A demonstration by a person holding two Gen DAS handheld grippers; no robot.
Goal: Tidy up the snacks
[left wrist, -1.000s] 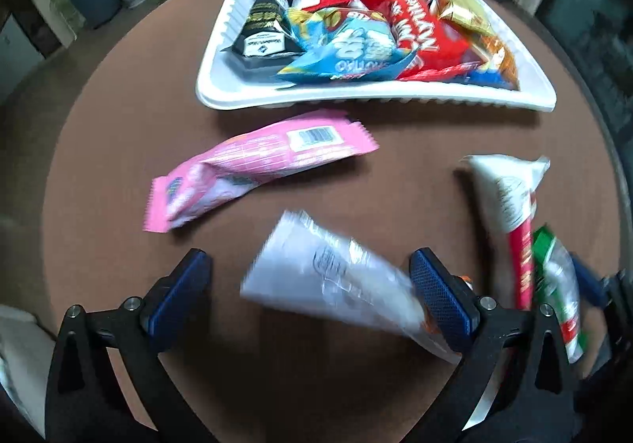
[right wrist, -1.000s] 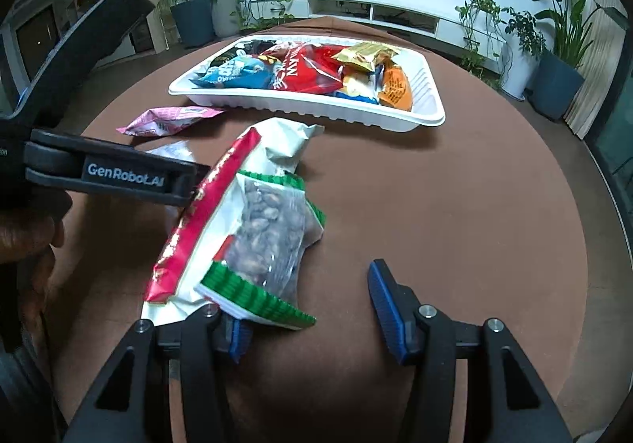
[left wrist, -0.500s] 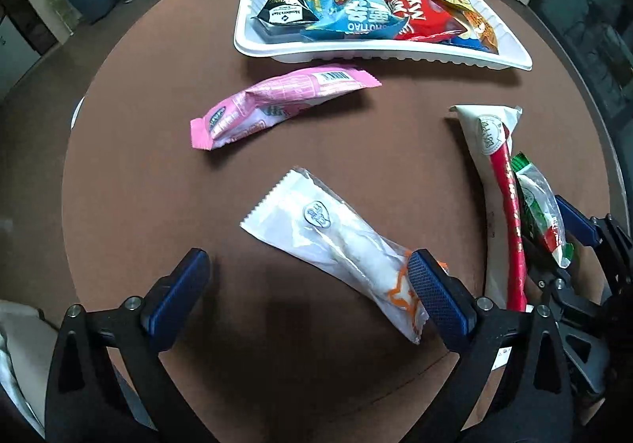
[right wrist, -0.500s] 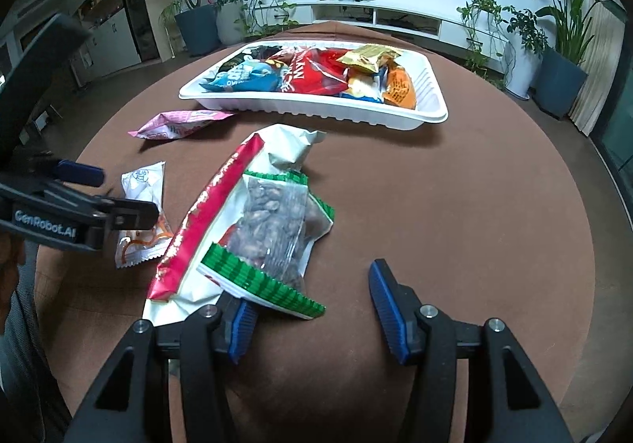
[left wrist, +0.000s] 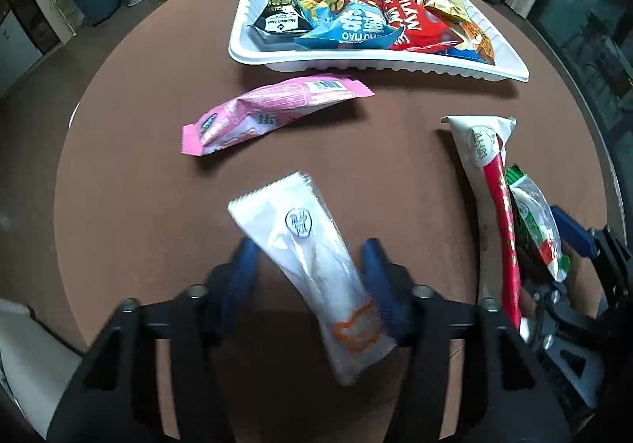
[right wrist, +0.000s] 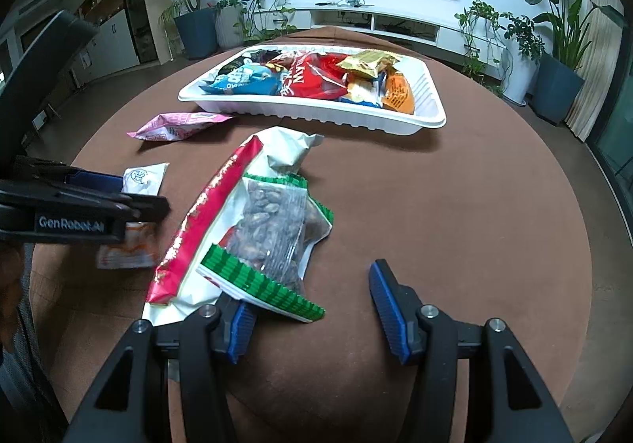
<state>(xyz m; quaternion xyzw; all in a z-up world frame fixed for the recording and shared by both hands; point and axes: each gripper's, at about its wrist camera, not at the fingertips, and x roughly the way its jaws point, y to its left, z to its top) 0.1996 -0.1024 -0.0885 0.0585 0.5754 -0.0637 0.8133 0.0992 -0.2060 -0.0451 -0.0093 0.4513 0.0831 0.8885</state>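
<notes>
A white snack packet (left wrist: 316,269) with an orange end lies on the round brown table, between the fingers of my left gripper (left wrist: 312,280). The jaws have narrowed around it; whether the pads touch it I cannot tell. The packet also shows in the right wrist view (right wrist: 136,221), partly behind the left gripper. My right gripper (right wrist: 316,316) is open, with a green-edged nut bag (right wrist: 269,241) and a red-and-white bag (right wrist: 221,205) lying over its left finger. A pink packet (left wrist: 269,106) lies farther out. A white tray (left wrist: 379,61) holds several snacks.
Potted plants, a low white cabinet and a wall screen stand beyond the table in the right wrist view. The right gripper shows at the right edge of the left wrist view (left wrist: 573,265). The table edge curves close on both sides.
My left gripper has moved onto the white packet and its jaws have closed in from wide open to close around it. The right gripper has stayed in place, open.
</notes>
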